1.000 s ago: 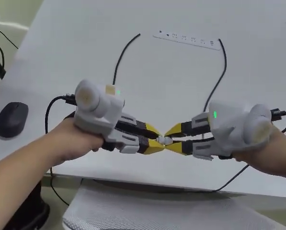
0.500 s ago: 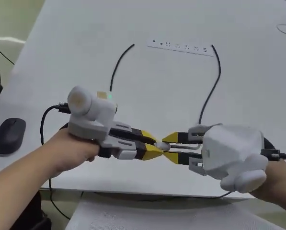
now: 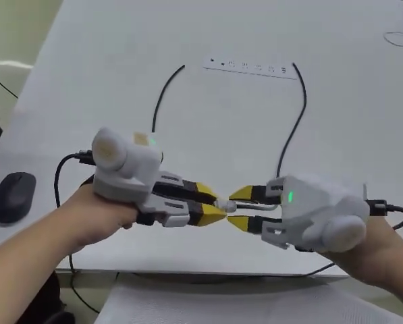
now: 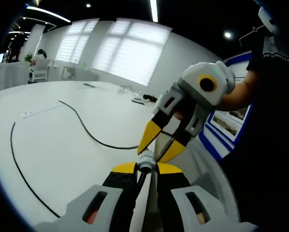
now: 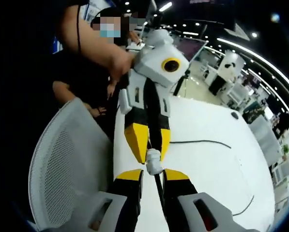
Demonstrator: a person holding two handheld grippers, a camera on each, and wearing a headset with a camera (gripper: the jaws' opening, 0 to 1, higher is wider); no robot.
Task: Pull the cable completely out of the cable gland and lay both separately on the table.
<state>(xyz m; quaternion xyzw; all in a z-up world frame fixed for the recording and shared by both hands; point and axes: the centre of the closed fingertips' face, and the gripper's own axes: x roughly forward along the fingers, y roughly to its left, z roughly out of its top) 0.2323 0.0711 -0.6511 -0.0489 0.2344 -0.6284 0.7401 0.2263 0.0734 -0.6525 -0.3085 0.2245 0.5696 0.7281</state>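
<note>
Gland (image 5: 153, 163) hangs over the table's (image 3: 221, 121) 6 o'clock edge, left gripper (image 3: 217, 204) clamped on it. Right gripper (image 3: 235, 208), at its 3 o'clock, straddles the cable (image 5: 159, 187). Can't tell if it's actually biting. I'd squeeze first, then pull straight toward 3.

Bright, even light comes down from ceiling strips (image 4: 153, 8) and spots (image 4: 226, 35), and the windows (image 4: 120, 53) behind glow washed out. The white surface (image 3: 255, 135) looks pale, nearly overexposed, with only faint shadows. The head view is a bit soft, perhaps from motion. Both gripper views bow strongly toward their edges; the near fingers (image 5: 129, 176) are crisp, the far room smeared.
</note>
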